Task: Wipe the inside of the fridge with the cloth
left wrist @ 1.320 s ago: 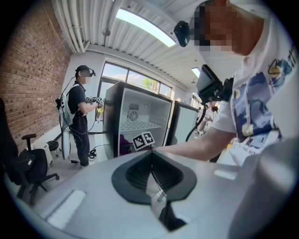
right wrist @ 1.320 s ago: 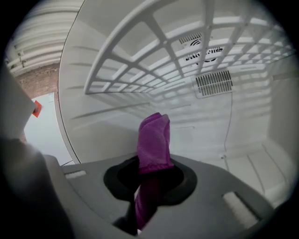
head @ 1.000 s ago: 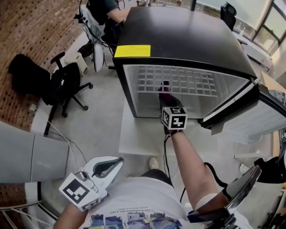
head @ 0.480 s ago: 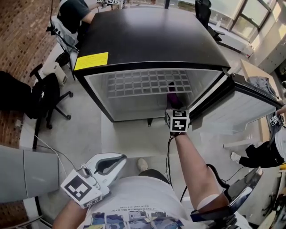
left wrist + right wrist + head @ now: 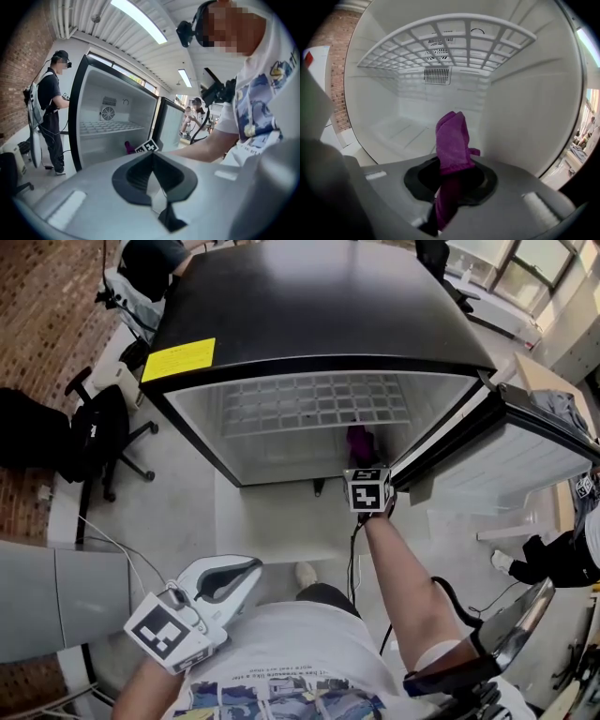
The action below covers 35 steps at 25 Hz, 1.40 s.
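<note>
Reaching into the fridge [image 5: 319, 315] with the right hand-held gripper [image 5: 449, 176], jaws clamped on the purple cloth [image 5: 452, 136], its long axis upright below the wire shelf [image 5: 440, 37]. Right side wall [image 5: 525, 108] near, back wall [image 5: 440, 93] farther ahead. Keeping the left hand-held gripper [image 5: 152, 176] back by the torso [image 5: 281, 652], jaws together, empty.

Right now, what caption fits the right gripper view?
Right gripper, shut on a purple cloth, faces the white fridge interior below its wire shelf.

Left tool [image 5: 152, 161] shut, right tool [image 5: 449, 180] gripping cloth [image 5: 452, 138]
</note>
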Each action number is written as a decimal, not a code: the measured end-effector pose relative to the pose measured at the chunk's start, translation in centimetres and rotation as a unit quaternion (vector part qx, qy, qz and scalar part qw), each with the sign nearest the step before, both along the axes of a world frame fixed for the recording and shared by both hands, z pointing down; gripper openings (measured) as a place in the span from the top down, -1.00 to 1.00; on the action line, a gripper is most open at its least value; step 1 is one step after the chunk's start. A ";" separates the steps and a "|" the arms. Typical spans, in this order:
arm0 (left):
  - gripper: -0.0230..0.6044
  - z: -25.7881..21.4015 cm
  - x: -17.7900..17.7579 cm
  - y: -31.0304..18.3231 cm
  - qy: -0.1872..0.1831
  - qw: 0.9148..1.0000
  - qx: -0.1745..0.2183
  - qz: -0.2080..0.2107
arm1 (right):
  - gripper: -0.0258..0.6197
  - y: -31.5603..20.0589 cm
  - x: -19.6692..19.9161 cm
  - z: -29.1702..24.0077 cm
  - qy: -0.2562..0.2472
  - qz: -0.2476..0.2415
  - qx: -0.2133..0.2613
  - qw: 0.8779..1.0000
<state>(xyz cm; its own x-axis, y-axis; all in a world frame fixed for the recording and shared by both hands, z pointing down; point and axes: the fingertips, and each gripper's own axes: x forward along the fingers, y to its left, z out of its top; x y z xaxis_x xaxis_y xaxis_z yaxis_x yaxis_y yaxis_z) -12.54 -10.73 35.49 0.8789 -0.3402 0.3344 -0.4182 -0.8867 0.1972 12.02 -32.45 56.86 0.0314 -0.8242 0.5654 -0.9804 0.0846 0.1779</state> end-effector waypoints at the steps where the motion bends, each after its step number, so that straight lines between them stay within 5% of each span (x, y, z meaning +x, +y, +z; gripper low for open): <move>1: 0.91 0.0 -0.1 0.0 -0.001 1.000 0.000 -0.003 | 0.75 -0.1 -0.5 0.2 -0.004 -0.005 -0.002 1.000; 14: 0.91 0.0 -3.5 0.9 -0.013 0.999 0.000 -0.047 | 0.75 -1.1 -8.7 1.5 -0.054 -0.064 -0.006 0.996; 26: 0.91 -0.3 -9.1 3.4 -0.024 0.993 0.001 -0.113 | 0.75 -0.5 -20.5 2.1 -0.128 -0.144 -0.012 0.981; 35: 0.91 -0.6 -11.8 5.3 -0.023 0.991 0.006 -0.132 | 0.75 0.9 -25.5 0.9 -0.285 -0.134 -0.029 0.949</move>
<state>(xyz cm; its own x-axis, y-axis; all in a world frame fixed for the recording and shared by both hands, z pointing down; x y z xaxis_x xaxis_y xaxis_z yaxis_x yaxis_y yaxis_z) -24.33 -5.46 34.91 0.7425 -0.5603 0.3670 -0.6444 -0.7470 0.1633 -13.46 -31.56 57.74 -0.4992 -0.7260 0.4729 -0.8580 0.3379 -0.3869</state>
